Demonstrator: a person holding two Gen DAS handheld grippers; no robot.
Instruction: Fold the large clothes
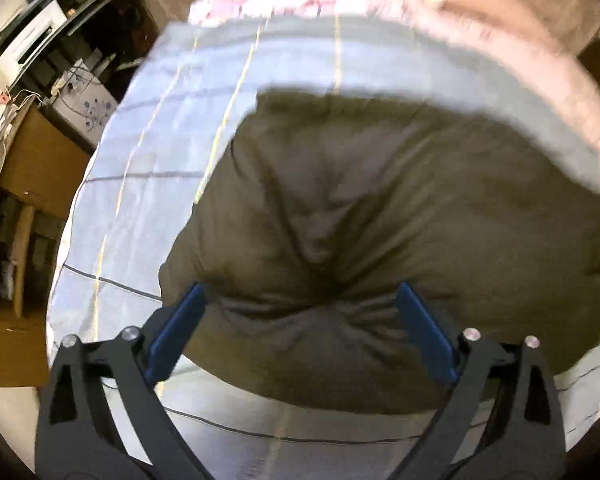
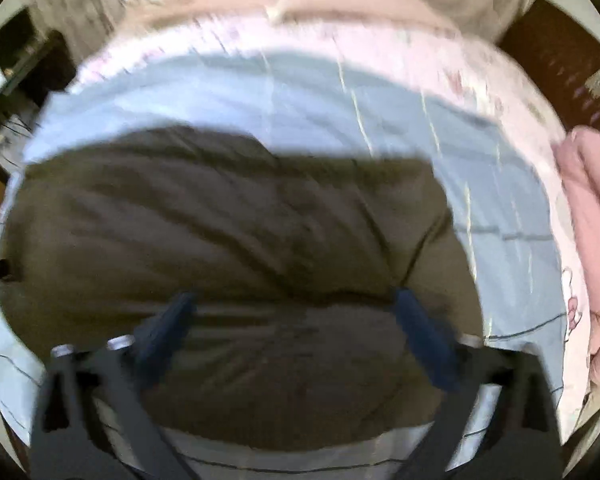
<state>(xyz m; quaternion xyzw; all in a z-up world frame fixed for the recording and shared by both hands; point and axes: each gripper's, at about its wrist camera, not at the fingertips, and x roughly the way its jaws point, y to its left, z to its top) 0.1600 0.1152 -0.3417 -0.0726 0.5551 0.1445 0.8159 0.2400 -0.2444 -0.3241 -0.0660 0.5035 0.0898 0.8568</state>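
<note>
A large dark olive-brown garment point(image 1: 380, 220) lies folded in a thick rounded pile on a light blue checked bed sheet point(image 1: 160, 152). It also shows in the right wrist view point(image 2: 220, 220), blurred by motion. My left gripper point(image 1: 300, 304) is open, its blue pads point(image 1: 176, 332) spread wide just above the garment's near edge, holding nothing. My right gripper point(image 2: 296, 312) is open too, its blue fingers point(image 2: 424, 332) spread over the garment's near edge, empty.
The sheet point(image 2: 300, 88) covers a bed with a pink floral quilt point(image 2: 500, 80) at the far side. Pink folded cloth point(image 2: 592, 208) lies at the right. A wooden desk point(image 1: 40, 168) and cluttered shelves point(image 1: 40, 40) stand left of the bed.
</note>
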